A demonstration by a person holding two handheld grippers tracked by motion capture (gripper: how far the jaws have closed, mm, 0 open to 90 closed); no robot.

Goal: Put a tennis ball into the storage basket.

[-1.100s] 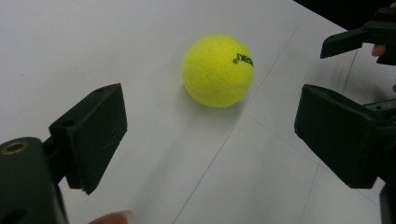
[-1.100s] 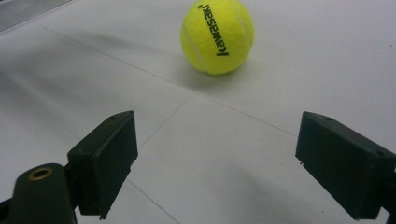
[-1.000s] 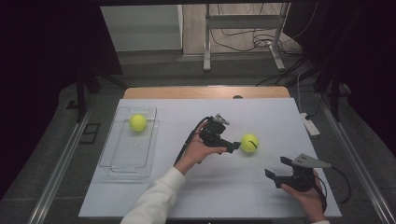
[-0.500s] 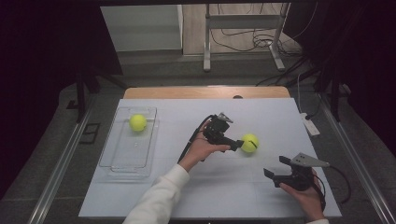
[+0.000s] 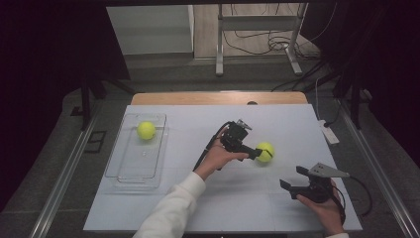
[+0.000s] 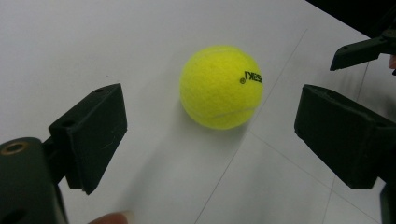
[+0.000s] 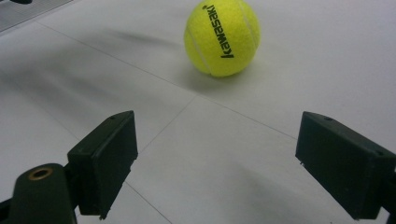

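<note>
Tennis ball [image 5: 264, 151] lies on the white surface [image 5: 277, 124] in the high view, and it is your landmark here. Your left gripper [image 5: 253, 152] reaches it from the tray side, its tips right at the ball's edge; your left hand [image 5: 218, 157] sits behind that gripper. Your right gripper [image 5: 292, 182] rests well apart from the ball, on the near side, fingers spread with nothing between them. A second tennis ball [image 5: 146, 130] sits inside the clear tray [image 5: 130, 176], far from the first ball.

From the left gripper view, the tennis ball [image 6: 221, 87] rests on the surface just ahead of your left gripper [image 6: 210, 135], whose fingers [image 6: 91, 135] stand spread wide, neither one touching it.

From the right gripper view, the tennis ball [image 7: 222, 37] sits farther off, beyond your right gripper [image 7: 215, 163], with its fingers [image 7: 343, 163] spread and bare surface between them.
</note>
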